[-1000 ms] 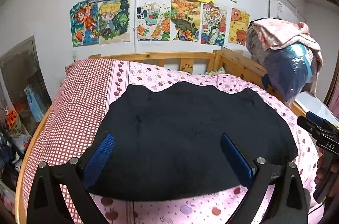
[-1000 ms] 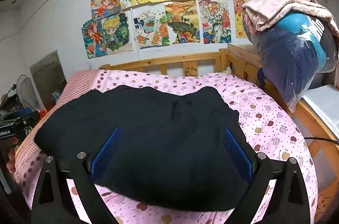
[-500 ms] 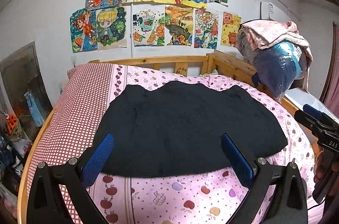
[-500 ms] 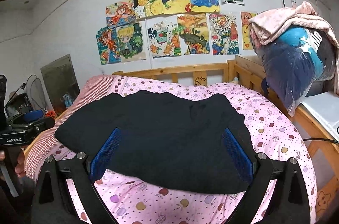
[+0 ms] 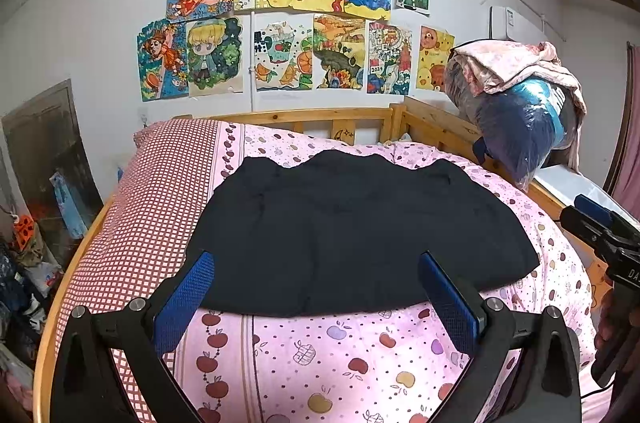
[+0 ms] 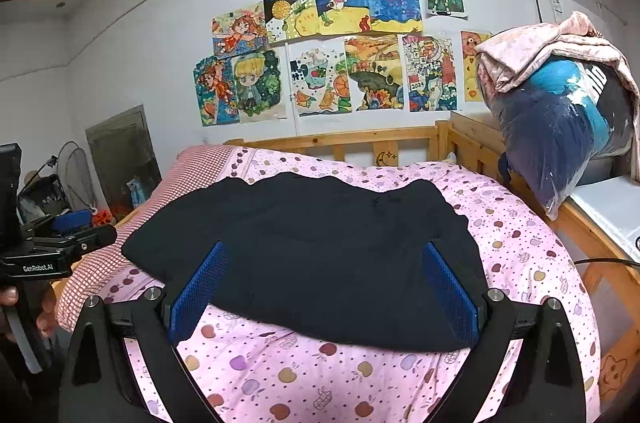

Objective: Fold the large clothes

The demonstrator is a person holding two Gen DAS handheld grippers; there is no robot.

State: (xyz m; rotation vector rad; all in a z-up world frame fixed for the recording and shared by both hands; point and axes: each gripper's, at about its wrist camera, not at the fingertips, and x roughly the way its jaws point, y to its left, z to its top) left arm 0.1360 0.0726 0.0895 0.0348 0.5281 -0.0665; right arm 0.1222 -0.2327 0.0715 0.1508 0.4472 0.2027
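Note:
A large black garment (image 5: 352,231) lies folded flat across the pink patterned quilt (image 5: 320,351); it also shows in the right wrist view as the garment (image 6: 320,247). My left gripper (image 5: 316,287) hangs open above the garment's near edge, blue pads wide apart, holding nothing. My right gripper (image 6: 324,283) is open too, over the near edge, empty. The other tool appears at each view's side: the right gripper's body (image 5: 600,235) and the left gripper's body (image 6: 52,251), each held by a hand.
A wooden bed frame (image 5: 352,119) rails the far and right sides. A plastic-wrapped bundle (image 5: 524,119) topped with pink cloth sits on the right rail. Drawings (image 5: 304,23) cover the wall. Clutter (image 5: 24,263) stands on the floor at left.
Both grippers have pulled back and up from the garment, so more of the quilt shows in front of its near edge. The garment itself lies still.

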